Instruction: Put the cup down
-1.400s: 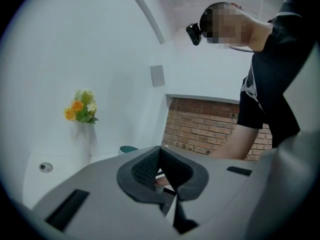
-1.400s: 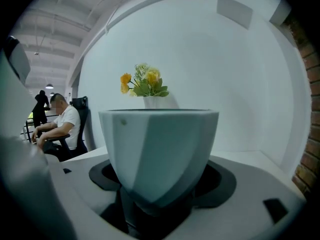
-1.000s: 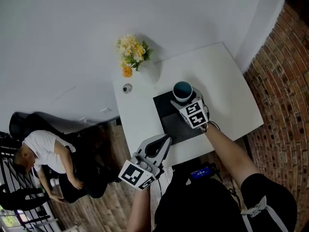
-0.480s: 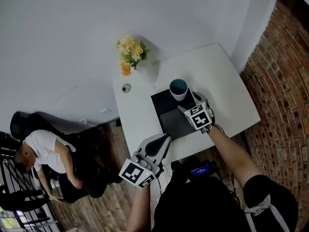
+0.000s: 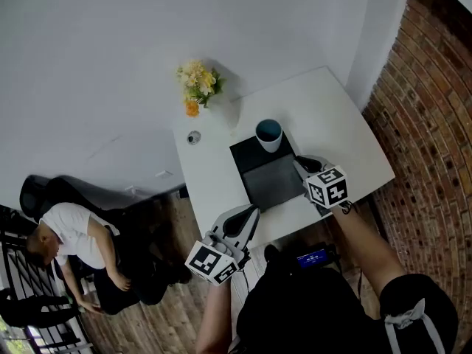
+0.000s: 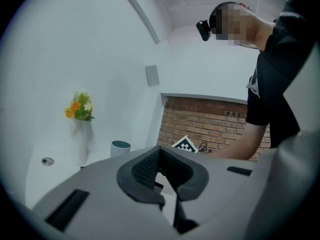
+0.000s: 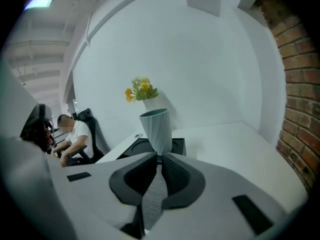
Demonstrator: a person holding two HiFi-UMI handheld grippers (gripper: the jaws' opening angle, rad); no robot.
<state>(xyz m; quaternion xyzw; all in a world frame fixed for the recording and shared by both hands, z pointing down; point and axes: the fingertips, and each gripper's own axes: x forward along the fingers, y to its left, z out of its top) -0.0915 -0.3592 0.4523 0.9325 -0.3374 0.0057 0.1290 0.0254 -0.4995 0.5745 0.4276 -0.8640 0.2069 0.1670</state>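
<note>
The teal-lined ribbed cup (image 5: 269, 134) stands upright on the far corner of the black mat (image 5: 274, 179), with nothing touching it. My right gripper (image 5: 304, 164) sits back over the mat's near right corner, well apart from the cup. In the right gripper view the cup (image 7: 157, 129) rises just beyond the gripper (image 7: 161, 157), whose jaws are closing to a meeting with nothing between them. My left gripper (image 5: 251, 214) hangs off the table's front edge, jaws together and empty. From the left gripper view the cup (image 6: 120, 148) looks small and far off.
A white vase of yellow and orange flowers (image 5: 198, 80) and a small round object (image 5: 193, 137) sit at the back left of the white table (image 5: 346, 131). A brick wall (image 5: 428, 124) runs along the right. A seated person (image 5: 74, 234) is on the floor side, far left.
My right gripper has let go of the cup and drawn back toward the table's front edge, its jaws coming together. The cup stays on the mat. The left gripper has barely moved.
</note>
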